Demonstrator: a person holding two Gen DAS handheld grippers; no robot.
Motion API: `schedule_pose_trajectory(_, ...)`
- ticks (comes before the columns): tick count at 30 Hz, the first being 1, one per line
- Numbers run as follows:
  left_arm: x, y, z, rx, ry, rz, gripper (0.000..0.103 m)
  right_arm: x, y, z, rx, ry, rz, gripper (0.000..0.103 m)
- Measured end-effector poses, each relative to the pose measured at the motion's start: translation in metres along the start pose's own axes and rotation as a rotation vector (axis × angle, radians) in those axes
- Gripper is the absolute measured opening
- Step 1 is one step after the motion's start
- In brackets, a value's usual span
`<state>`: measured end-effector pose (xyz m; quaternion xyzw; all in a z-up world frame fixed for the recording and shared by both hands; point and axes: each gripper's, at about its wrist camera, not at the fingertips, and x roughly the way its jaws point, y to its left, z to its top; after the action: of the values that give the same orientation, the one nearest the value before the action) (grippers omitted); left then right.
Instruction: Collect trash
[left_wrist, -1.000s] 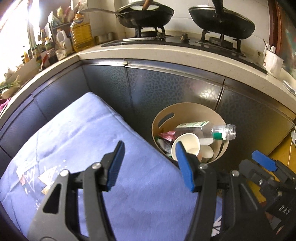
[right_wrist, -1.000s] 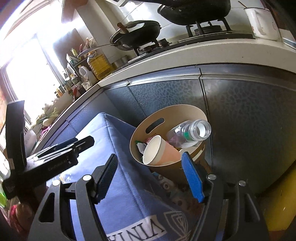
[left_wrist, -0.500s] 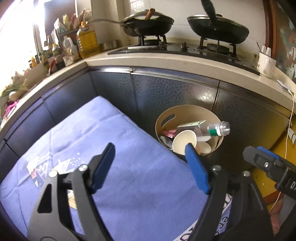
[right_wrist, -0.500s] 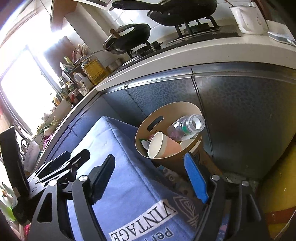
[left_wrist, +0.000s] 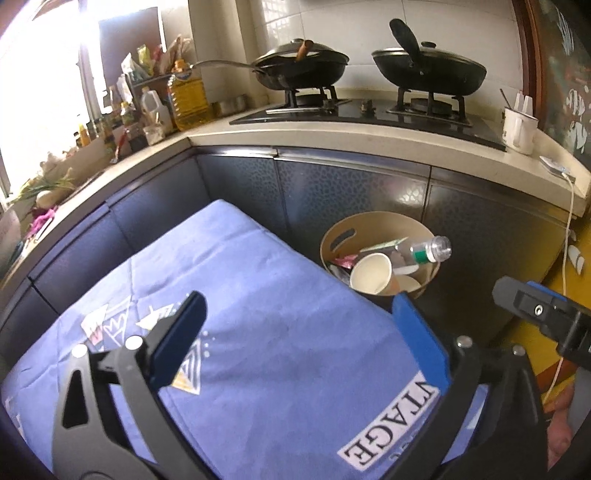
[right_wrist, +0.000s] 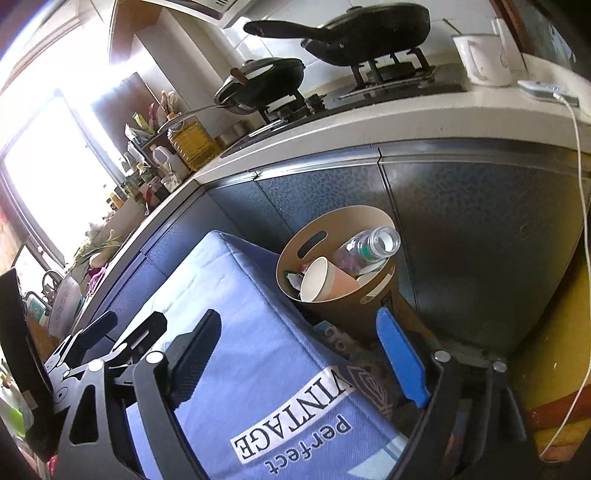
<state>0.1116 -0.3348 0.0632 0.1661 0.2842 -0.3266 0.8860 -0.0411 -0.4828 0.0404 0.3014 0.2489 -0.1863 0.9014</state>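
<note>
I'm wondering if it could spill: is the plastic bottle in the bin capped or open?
Open. The bottle lies tilted across the bin, and its bare round mouth shows, with no cap on it.

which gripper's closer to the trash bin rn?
Right, slightly. Right gripper hovers open just short of the trash bin; left gripper hovers open over the blue cloth beside it.

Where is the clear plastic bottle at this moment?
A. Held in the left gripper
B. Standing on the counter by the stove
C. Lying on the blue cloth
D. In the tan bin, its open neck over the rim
D: the plastic bottle lies in the tan bin beside a paper cup, neck past the rim, and both grippers are open and empty.
</note>
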Motion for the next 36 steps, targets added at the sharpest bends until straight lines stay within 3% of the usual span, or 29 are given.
schedule_pose_trajectory(4, -0.006, 0.005, -0.004, -0.034, 0.024, -0.035, 0.097, -0.011, 0.006, -0.002, -0.026, -0.012, -0.005, 0.087)
schedule_pose_trajectory(15, -0.022, 0.007, -0.01, -0.026, 0.031, 0.002, 0.097, -0.028, 0.014, -0.003, -0.043, -0.026, 0.009, 0.088)
schedule_pose_trajectory(36, -0.044, 0.021, -0.019, -0.067, 0.018, -0.017, 0.097, -0.037, 0.036, -0.007, -0.075, -0.03, 0.028, 0.089)
